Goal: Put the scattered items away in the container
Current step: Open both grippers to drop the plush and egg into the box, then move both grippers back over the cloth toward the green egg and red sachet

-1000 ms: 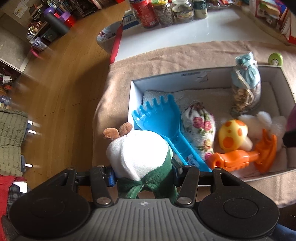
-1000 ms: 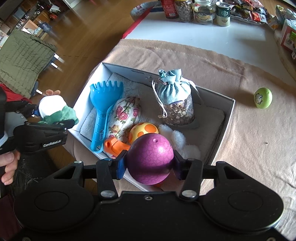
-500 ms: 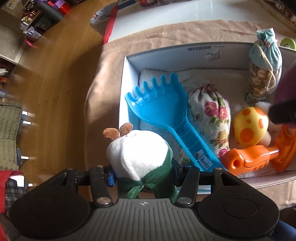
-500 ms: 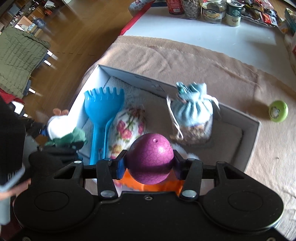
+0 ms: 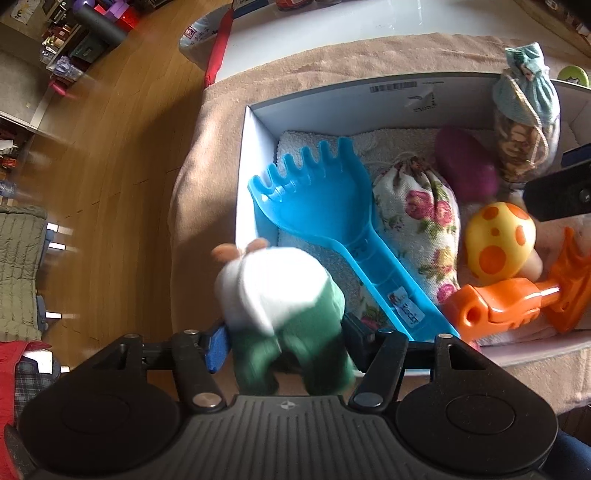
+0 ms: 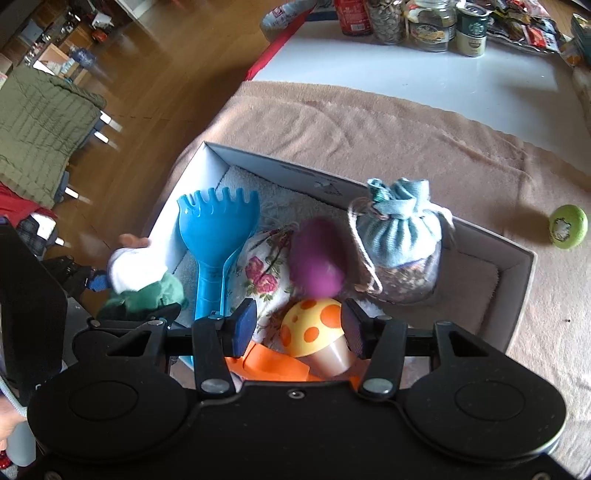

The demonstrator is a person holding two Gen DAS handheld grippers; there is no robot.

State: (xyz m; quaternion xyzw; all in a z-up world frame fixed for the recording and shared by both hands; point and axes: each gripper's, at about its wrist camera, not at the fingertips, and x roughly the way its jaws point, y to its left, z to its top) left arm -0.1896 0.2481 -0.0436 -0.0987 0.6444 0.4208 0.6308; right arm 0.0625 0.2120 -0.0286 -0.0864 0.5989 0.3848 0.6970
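Observation:
A white box (image 5: 255, 155) (image 6: 517, 295) on a tan blanket holds a blue rake (image 5: 325, 221) (image 6: 214, 236), a floral pouch (image 5: 421, 221) (image 6: 266, 273), a spotted mushroom (image 5: 498, 240) (image 6: 314, 328), an orange toy (image 5: 509, 306) and a blue-capped bag (image 5: 528, 122) (image 6: 402, 240). My right gripper (image 6: 299, 328) is open; the purple ball (image 6: 317, 258) (image 5: 465, 166) is blurred in the box just beyond its jaws. My left gripper (image 5: 284, 339) has its jaws spread; the white and green plush (image 5: 280, 291) (image 6: 140, 273) is blurred between them over the box's near left corner.
A green ball (image 6: 567, 225) lies on the blanket to the right of the box. Jars and cans (image 6: 424, 18) stand on the white table at the back. Wooden floor lies off the table's left edge (image 5: 92, 166).
My right gripper has opened and the purple ball has left it and dropped into the box. My left gripper's jaws have parted and the plush is slipping out, blurred.

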